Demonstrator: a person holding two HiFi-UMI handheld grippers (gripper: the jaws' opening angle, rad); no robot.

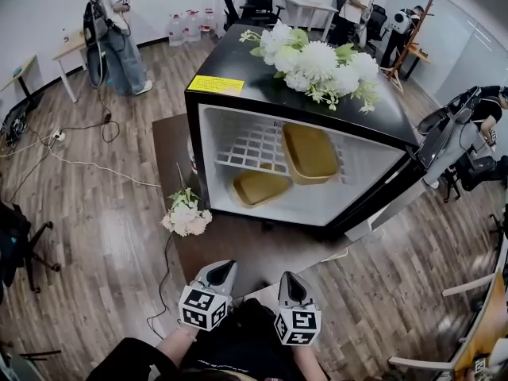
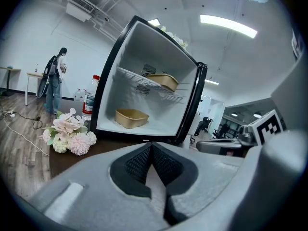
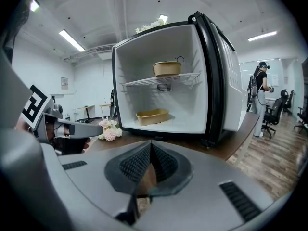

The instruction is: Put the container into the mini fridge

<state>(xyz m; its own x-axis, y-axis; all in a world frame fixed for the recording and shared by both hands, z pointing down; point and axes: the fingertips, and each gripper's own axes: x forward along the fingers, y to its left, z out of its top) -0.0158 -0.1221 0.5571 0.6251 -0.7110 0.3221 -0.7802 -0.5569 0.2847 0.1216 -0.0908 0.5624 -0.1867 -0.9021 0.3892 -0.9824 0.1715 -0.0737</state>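
Note:
A black mini fridge stands open on a low brown table, its door swung out to the right. One tan container sits on the wire shelf, and a second tan container lies on the fridge floor. Both show in the left gripper view, the shelf container above the floor container, and likewise in the right gripper view. My left gripper and right gripper hang side by side, well short of the fridge front. Both are shut with nothing between their jaws.
White flowers lie on the fridge top. A pale flower bunch lies on the table's left front, and a bottle stands left of the fridge. Cables cross the wood floor. People, chairs and desks stand behind and to the right.

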